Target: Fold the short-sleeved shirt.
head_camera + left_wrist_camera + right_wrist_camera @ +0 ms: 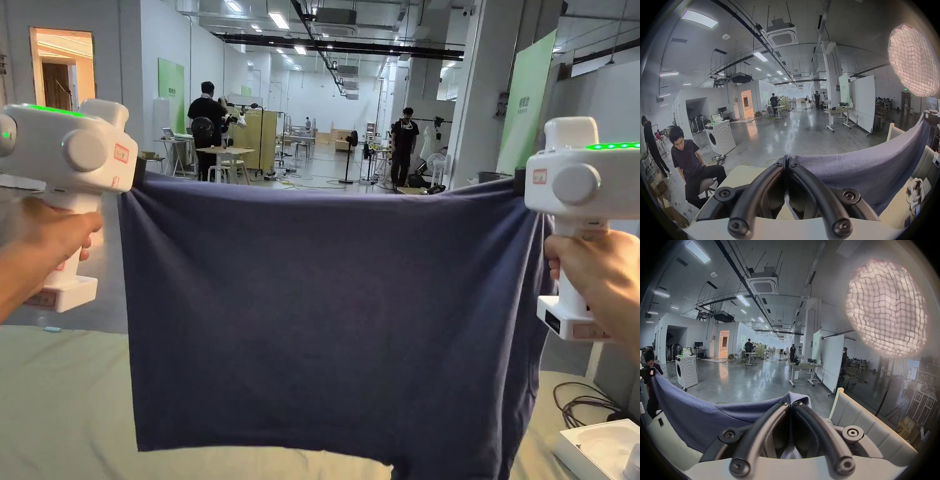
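With the shirt (pixel 325 312) clamped at both top corners by the left gripper (pixel 786 160) and right gripper (pixel 790 400), it should be lowered evenly onto the bed (pixel 62 400).

Left gripper (pixel 787 160) clamped on navy shirt (pixel 867 170) corner; shirt stretching right, seated person (pixel 688 162) at left

We see the shirt (pixel 325 312) as a soft, matt cloth of dark blue, with a fine knit and a slightly fuzzy top edge. The left gripper (pixel 787 160) and the right gripper (pixel 790 400) have smooth white plastic bodies and black, matt jaws with metal screws. The bed cover (pixel 62 400) looks like smooth, matt cloth. The floor (pixel 778 136) is glossy concrete.
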A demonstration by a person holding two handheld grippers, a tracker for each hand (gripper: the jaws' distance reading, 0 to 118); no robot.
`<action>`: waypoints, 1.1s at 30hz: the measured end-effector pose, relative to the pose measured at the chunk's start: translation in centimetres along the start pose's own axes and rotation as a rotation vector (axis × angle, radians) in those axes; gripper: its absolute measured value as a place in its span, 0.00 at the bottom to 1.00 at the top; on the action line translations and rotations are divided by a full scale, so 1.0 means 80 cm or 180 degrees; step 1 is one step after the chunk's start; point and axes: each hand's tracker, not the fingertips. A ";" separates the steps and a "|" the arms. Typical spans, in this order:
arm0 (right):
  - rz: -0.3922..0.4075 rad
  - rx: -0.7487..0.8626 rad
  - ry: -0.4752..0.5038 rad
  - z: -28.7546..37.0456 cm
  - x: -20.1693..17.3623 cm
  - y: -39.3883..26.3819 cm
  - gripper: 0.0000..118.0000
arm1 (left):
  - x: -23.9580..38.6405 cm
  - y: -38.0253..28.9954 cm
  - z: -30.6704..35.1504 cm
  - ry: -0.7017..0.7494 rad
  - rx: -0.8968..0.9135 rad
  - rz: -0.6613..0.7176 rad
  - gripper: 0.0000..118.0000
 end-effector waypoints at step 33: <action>0.0094 -0.0797 0.0309 0.309 0.042 -0.367 0.00 | -0.023 -0.418 0.257 -0.0341 -0.0757 0.0168 0.02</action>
